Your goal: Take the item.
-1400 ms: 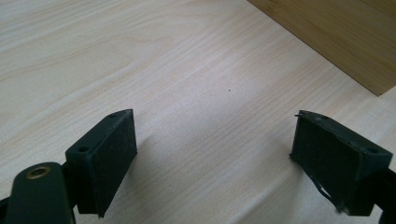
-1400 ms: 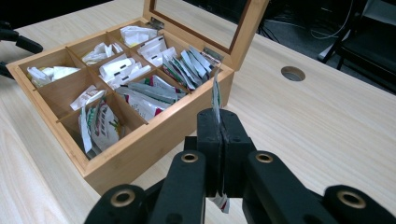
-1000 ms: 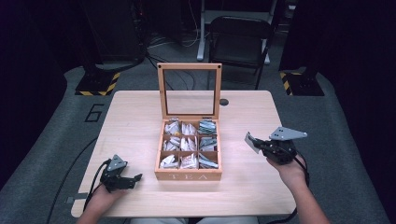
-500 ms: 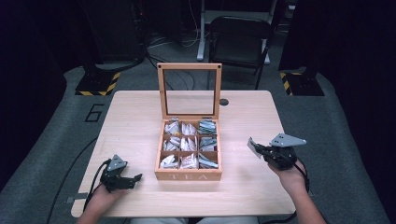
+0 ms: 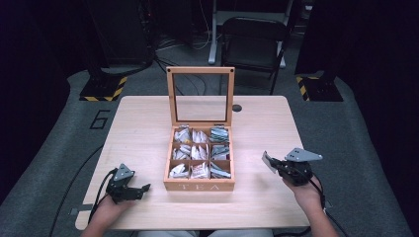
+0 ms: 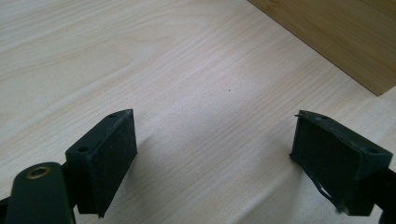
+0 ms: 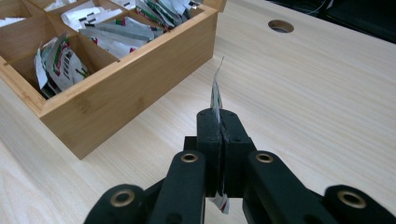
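A wooden tea box (image 5: 200,186) stands mid-table with its glass lid (image 5: 199,97) raised; its compartments hold several tea bag packets (image 5: 200,152). My right gripper (image 5: 273,164) hovers low over the table right of the box, shut on a thin tea bag packet (image 5: 267,161) that sticks out edge-on between the pads (image 7: 216,95). The box's corner (image 7: 140,70) lies just left of it. My left gripper (image 5: 141,190) rests at the front left of the table, jaws wide apart with bare wood between them (image 6: 215,154). The box's side (image 6: 341,37) is to its upper right.
A round cable hole (image 5: 237,107) sits in the table behind the box, also seen from the right gripper (image 7: 280,26). A folding chair (image 5: 254,39) stands beyond the far edge. Bare tabletop (image 5: 133,138) spreads on both sides of the box.
My right gripper has sunk toward the table with the tea bag packet still pinched. The left gripper has stayed put.
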The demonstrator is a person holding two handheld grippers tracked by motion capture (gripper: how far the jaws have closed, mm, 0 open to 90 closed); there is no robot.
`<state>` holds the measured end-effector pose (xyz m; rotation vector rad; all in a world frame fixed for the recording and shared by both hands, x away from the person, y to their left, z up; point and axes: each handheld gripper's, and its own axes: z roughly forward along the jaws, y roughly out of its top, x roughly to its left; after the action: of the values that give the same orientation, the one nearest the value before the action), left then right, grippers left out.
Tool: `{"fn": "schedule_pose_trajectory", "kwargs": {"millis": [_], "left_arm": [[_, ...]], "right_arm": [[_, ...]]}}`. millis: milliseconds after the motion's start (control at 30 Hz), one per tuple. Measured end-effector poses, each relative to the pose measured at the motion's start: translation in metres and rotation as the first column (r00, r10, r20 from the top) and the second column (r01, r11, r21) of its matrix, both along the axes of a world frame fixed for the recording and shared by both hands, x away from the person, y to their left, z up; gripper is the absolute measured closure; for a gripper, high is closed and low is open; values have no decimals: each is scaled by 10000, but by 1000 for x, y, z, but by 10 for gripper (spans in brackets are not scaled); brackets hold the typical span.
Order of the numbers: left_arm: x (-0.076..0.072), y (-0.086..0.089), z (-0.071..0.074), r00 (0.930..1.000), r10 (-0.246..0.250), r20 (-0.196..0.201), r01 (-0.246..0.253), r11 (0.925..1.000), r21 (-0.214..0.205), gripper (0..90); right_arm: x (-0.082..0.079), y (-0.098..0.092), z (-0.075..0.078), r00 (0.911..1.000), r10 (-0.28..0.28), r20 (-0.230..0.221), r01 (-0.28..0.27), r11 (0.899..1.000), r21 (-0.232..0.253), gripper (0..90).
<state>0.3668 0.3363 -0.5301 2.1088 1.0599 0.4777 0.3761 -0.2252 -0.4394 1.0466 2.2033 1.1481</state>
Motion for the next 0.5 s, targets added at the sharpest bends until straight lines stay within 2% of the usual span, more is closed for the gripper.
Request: {"fn": "schedule_pose_trajectory", "kwargs": {"millis": [500], "left_arm": [[0, 0, 0, 10000, 1, -2, -1, 10000, -1, 139]], "right_arm": [[-1, -4, -27, 9995, -176, -246, 175, 9998, -70, 881]]}}
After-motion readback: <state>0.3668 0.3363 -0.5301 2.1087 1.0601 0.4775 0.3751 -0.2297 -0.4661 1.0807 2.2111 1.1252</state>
